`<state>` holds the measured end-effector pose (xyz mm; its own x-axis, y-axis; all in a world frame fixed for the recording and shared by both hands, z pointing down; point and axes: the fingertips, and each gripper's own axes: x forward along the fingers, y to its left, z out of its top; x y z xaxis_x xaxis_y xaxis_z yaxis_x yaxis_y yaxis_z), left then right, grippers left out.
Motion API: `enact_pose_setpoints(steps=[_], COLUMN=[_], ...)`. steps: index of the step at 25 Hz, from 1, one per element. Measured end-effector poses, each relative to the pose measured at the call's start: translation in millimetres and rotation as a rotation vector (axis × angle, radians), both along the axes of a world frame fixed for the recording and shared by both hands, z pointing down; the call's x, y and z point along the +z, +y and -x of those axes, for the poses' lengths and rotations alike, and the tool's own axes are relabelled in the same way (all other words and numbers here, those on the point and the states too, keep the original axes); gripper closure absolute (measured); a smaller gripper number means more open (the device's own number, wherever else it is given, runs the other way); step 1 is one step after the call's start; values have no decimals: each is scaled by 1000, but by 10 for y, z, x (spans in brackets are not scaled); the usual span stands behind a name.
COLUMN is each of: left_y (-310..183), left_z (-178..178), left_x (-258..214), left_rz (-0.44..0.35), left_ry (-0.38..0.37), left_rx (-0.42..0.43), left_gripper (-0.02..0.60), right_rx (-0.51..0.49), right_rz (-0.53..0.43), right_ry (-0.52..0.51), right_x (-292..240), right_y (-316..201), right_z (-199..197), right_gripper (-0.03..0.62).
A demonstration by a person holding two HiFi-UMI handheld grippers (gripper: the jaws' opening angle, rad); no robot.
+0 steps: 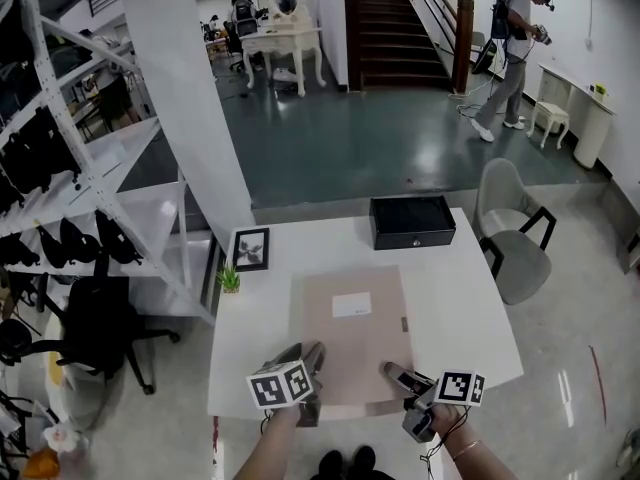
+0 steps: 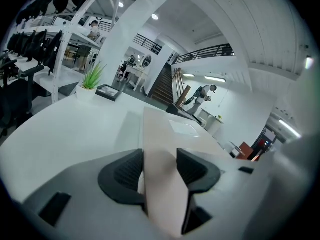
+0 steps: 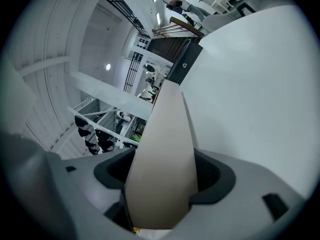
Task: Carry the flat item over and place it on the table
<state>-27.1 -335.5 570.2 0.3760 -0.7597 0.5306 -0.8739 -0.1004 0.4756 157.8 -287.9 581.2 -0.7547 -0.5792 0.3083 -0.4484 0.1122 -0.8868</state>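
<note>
Flat beige folder [image 1: 350, 333], rectangular and plain-faced, with a white label [image 1: 351, 305] above the middle and a small dark tab at the right-hand edge. Spread over the white tabletop [image 1: 470, 308] straight ahead of both tongs, near edge at the tabletop's near rim; impossible to tell whether that edge touches the surface. Left tongs [image 2: 160, 168] clenched on the near-left corner, dark ribbed pads [image 2: 127, 171] pressed to either face of the sheet. Right tongs [image 3: 162, 171] clenched likewise on the near-right corner, folder running away from the jaws as a long tapering strip.

Beyond the folder's far edge, straight ahead of the right tongs, a black box [image 1: 412, 221], lid closed, contents hidden. Ahead of the left tongs and off to the left, a small potted plant [image 1: 230, 280] near the tabletop's left rim, and just past it a black picture frame [image 1: 250, 249] lying flat. Grey chair [image 1: 512, 238] off the tabletop's right side.
</note>
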Motion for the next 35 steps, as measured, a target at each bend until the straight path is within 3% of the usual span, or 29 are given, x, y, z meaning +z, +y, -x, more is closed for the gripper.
enact_pose_setpoints(steps=[9, 22, 28, 33, 35], left_y=[-23, -21, -31, -36, -37], left_z=[-6, -9, -6, -32, -23], left_x=[25, 13, 19, 25, 30], left_rz=[8, 10, 7, 7, 7], left_ry=[-2, 11, 11, 2, -2], left_rx=[3, -2, -11, -1, -7], left_gripper=[368, 374, 380, 393, 393], right_rx=[-2, 1, 14, -32, -39], right_rz=[0, -71, -88, -187, -207], right_ry=[27, 259, 299, 551, 572], right_x=[19, 44, 69, 109, 114], right_y=[-19, -54, -100, -142, -160], right_z=[-8, -86, -103, -146, -136], right_gripper=[260, 230, 226, 262, 266])
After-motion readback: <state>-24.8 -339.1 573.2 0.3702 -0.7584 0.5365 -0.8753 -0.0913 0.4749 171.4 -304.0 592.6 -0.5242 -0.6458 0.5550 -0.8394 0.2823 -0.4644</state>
